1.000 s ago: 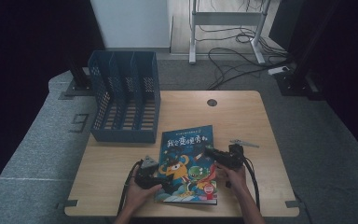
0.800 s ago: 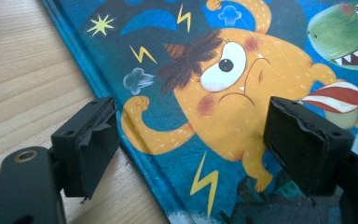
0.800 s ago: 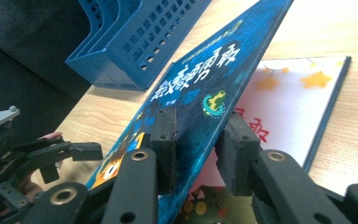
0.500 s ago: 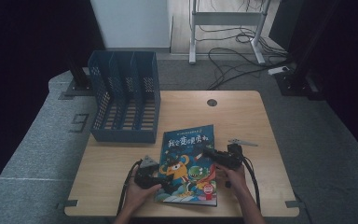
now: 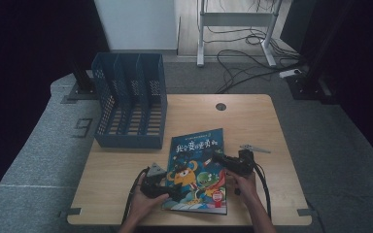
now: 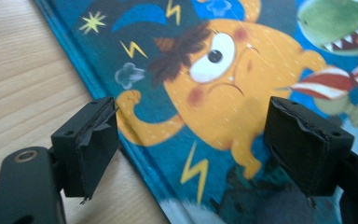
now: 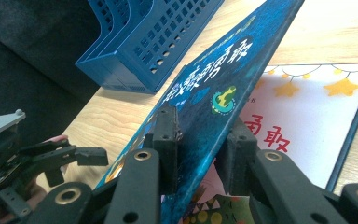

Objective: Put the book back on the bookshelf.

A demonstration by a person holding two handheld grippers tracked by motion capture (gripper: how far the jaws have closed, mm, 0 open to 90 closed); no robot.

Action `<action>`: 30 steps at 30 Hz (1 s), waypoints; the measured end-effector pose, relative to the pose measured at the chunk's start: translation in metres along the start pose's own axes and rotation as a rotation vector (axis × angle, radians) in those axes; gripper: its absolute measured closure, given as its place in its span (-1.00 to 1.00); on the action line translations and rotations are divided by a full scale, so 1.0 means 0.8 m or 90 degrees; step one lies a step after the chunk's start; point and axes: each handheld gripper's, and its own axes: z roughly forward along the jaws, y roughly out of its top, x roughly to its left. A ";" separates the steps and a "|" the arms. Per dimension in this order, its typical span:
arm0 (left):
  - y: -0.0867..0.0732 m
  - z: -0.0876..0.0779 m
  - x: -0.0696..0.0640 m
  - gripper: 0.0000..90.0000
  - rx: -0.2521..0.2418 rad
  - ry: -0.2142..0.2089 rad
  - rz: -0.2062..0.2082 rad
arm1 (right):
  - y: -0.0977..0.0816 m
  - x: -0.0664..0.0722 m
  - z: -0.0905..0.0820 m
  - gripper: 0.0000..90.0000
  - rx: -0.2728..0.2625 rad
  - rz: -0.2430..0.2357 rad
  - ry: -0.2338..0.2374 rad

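**Opening the picture book's cover**

We are working on the picture book [image 5: 198,170], which lies low and centre in the high view, on the wooden table [image 5: 252,121] just right of the blue file rack [image 5: 130,102].

In the right gripper view our right gripper [image 7: 200,140] pinches the front cover [image 7: 214,79], one jaw on each face. Its jaws have just been closing on that cover. The cover stands tilted up off the first page [image 7: 307,116], whose stars and red letters show at the right of that frame.

Our left gripper [image 6: 191,140] is released, with its jaws wide apart over the book's left edge near the orange monster [image 6: 214,84], gripping nothing.

We judge this to be the opening step. Next, we need to swing the cover over towards the left while keeping the book steady, perhaps by pressing it down with the left gripper.
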 end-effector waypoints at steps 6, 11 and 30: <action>-0.002 0.003 -0.013 -0.62 0.016 -0.004 0.025 | 0.004 -0.008 -0.011 0.59 -0.014 0.015 -0.016; -0.003 0.007 -0.026 -0.64 0.030 -0.010 0.050 | 0.009 -0.019 -0.024 0.61 -0.033 0.029 -0.033; -0.006 0.011 -0.051 -0.68 0.063 -0.042 0.083 | 0.015 -0.038 -0.044 0.62 -0.055 0.048 -0.057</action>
